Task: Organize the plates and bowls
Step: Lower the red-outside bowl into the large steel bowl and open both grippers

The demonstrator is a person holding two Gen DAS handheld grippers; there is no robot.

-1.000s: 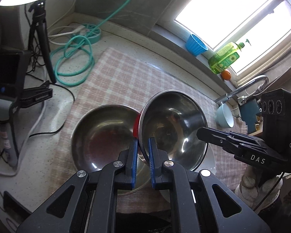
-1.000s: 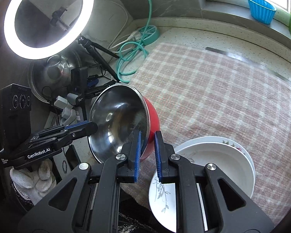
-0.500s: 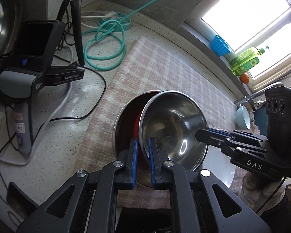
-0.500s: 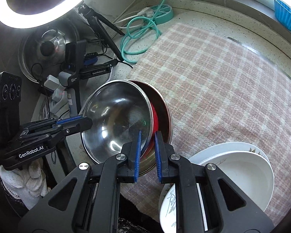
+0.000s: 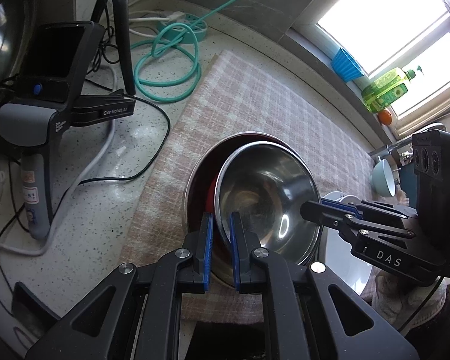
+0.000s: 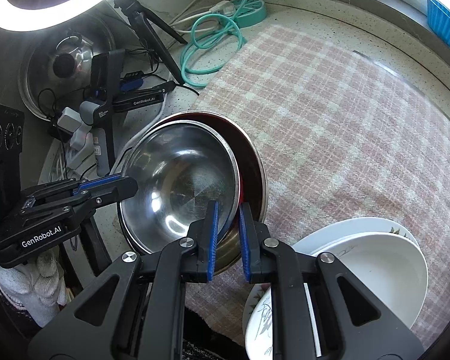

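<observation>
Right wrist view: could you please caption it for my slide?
Both grippers, right and left, hold a red-backed steel bowl nested in a larger steel bowl beside white plates.

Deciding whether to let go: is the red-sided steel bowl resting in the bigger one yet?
Cannot tell. The red-sided bowl sits tilted inside the larger bowl; no contact line shows in either view.

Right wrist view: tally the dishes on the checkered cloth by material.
Steel bowls: 2 (inner bowl, outer bowl)
White ceramic: 2 (floral plate, white dish)
Total: 4
</observation>
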